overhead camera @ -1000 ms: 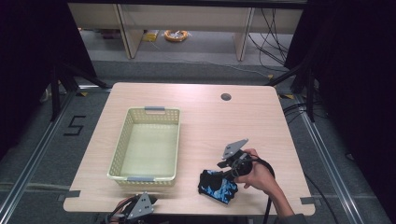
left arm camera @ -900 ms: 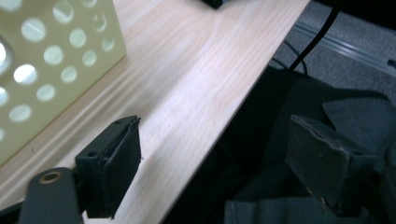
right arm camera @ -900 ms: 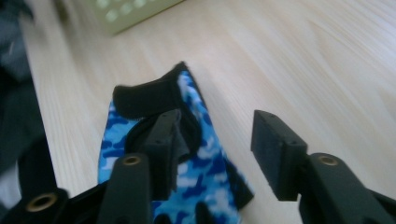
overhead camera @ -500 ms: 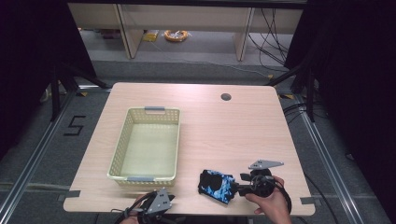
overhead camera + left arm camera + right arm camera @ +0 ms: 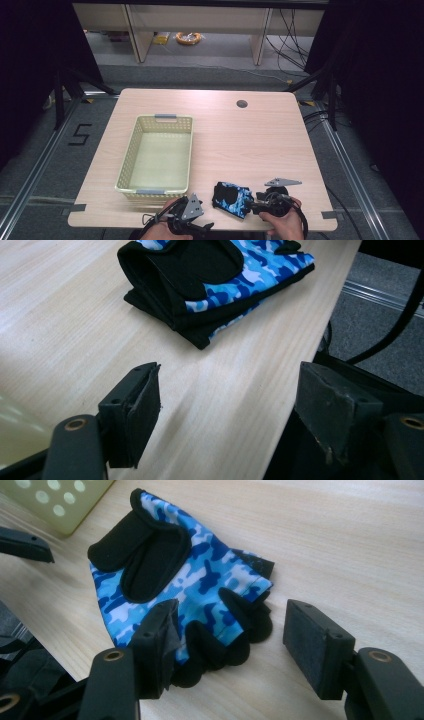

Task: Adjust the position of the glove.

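A blue camouflage fingerless glove (image 5: pixel 232 199) with black pads lies flat near the table's front edge. In the right gripper view the glove (image 5: pixel 182 585) lies just beyond the jaws, its black finger ends between them. My right gripper (image 5: pixel 230 640) is open and holds nothing; from above, the right gripper (image 5: pixel 260 205) sits just right of the glove. My left gripper (image 5: pixel 227 407) is open too, over the front table edge, with the glove (image 5: pixel 215 280) a little way ahead. In the high view the left gripper (image 5: pixel 192 220) is left of the glove.
A pale yellow perforated basket (image 5: pixel 157 152) stands on the left half of the wooden table (image 5: pixel 240 145), just behind my left hand. A small round hole (image 5: pixel 242 104) marks the table's far right. The table's front edge runs under both hands.
My right gripper dropped from above the glove's right side to table level at the front edge. The left gripper came forward and rightward toward the glove. The glove stayed put.
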{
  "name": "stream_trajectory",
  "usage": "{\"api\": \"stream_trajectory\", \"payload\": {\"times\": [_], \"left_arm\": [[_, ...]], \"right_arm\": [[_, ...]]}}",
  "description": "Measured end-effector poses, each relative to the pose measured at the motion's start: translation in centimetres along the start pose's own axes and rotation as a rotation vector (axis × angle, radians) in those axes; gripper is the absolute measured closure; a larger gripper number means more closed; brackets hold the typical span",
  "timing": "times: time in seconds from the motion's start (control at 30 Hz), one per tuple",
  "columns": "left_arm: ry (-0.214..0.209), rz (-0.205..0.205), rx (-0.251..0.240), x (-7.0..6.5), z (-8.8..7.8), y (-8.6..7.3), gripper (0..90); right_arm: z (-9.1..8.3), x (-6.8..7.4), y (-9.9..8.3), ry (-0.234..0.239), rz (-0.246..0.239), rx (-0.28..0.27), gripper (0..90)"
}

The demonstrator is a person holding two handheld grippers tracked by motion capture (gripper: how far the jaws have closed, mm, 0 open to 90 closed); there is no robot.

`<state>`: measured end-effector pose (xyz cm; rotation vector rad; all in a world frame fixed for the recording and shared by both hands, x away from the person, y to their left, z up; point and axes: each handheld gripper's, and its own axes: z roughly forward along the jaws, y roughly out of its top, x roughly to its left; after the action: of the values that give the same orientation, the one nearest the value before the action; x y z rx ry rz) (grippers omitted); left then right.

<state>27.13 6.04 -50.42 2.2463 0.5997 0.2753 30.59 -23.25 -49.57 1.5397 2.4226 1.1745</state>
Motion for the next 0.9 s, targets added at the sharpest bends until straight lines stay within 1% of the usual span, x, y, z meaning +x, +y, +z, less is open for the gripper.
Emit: {"api": "stream_trajectory", "payload": {"times": [0.03,0.07,0.1,0.13,0.17,0.2,0.23,0.27,0.3,0.33,0.37,0.4,0.43,0.47,0.5,0.53,0.57,0.6,0.63,0.67,0.7,0.73,0.77,0.83,0.87,0.9], "left_arm": [[-0.011,-0.003,0.002,0.0,0.2,0.1,25.2],[-0.002,0.003,0.004,0.0,0.3,0.2,25.2],[0.005,0.008,0.013,0.0,0.4,0.3,25.2],[-0.005,-0.001,0.004,-0.1,0.7,0.4,25.2],[0.001,0.01,0.008,-0.1,0.8,0.5,25.1],[0.003,0.001,0.014,-0.1,0.9,0.6,25.2],[0.008,0.016,0.02,0.0,1.0,0.7,25.2],[0.002,0.006,0.009,0.0,1.3,0.8,25.2],[0.01,0.014,0.016,0.0,1.3,0.8,25.1],[0.024,0.023,0.016,0.0,1.4,0.9,25.1],[0.028,0.022,0.015,0.0,1.5,1.0,25.1],[0.025,0.015,0.009,0.0,1.7,1.1,25.2],[0.029,0.023,0.015,0.1,1.9,1.2,25.2],[0.029,0.025,0.024,0.0,1.9,1.3,25.3],[0.035,0.034,0.021,0.1,2.1,1.4,25.4],[0.028,0.022,0.014,0.0,2.3,1.6,25.4],[0.03,0.037,0.03,0.1,2.3,1.7,25.9],[0.037,0.038,0.02,0.2,2.5,1.8,26.1],[0.025,0.013,0.022,0.3,2.8,1.8,26.4],[0.045,0.027,0.031,0.4,2.8,1.9,27.5],[0.04,0.042,0.04,0.6,2.8,2.0,28.2],[0.053,0.028,0.038,0.6,2.9,2.0,28.3],[0.05,0.03,0.035,0.6,3.1,2.1,28.7],[0.045,0.027,0.036,0.5,3.3,2.2,29.7],[0.043,0.038,0.038,0.4,3.3,2.2,29.8],[0.045,0.044,0.046,0.4,3.4,2.2,30.2]], "right_arm": [[0.1,0.0,0.0,0.001,0.007,0.01,40.4],[0.2,0.1,0.0,0.002,-0.003,0.006,40.5],[0.2,0.1,0.0,0.004,0.004,0.009,40.6],[0.3,0.1,0.0,-0.003,-0.007,0.01,40.8],[0.4,0.1,0.1,-0.009,-0.012,0.01,41.1],[0.4,0.1,0.1,-0.007,-0.013,0.01,41.2],[0.8,0.3,0.0,-0.056,-0.015,-0.016,41.2],[0.5,0.2,0.2,-0.065,-0.026,0.036,41.8],[0.6,0.2,0.3,-0.076,-0.036,0.041,42.0],[0.7,0.2,0.3,-0.088,-0.025,0.045,41.9],[0.7,0.3,0.3,-0.099,-0.019,0.069,42.0],[0.8,0.2,0.3,-0.082,-0.015,0.057,42.7],[0.9,0.1,0.4,-0.083,-0.05,0.057,43.2],[0.9,0.1,0.4,-0.081,-0.041,0.065,43.4],[0.9,0.3,0.4,-0.08,-0.033,0.063,43.6],[1.1,0.0,0.5,-0.075,-0.079,0.044,44.1],[1.2,0.3,0.5,-0.074,-0.041,0.06,44.7],[1.1,0.4,0.6,-0.079,-0.058,0.077,45.1],[1.2,0.4,0.6,-0.076,-0.062,0.07,45.2],[1.3,0.5,0.6,-0.082,-0.065,0.067,45.5],[1.6,0.5,0.6,-0.087,-0.068,0.04,45.7],[1.6,0.6,0.7,-0.087,-0.08,0.06,46.0],[1.4,0.7,0.8,-0.087,-0.093,0.076,46.2],[1.5,0.8,0.9,-0.088,-0.096,0.083,46.4],[1.6,0.8,0.9,-0.085,-0.094,0.075,46.5],[1.6,0.8,0.9,-0.087,-0.101,0.079,46.6]]}}
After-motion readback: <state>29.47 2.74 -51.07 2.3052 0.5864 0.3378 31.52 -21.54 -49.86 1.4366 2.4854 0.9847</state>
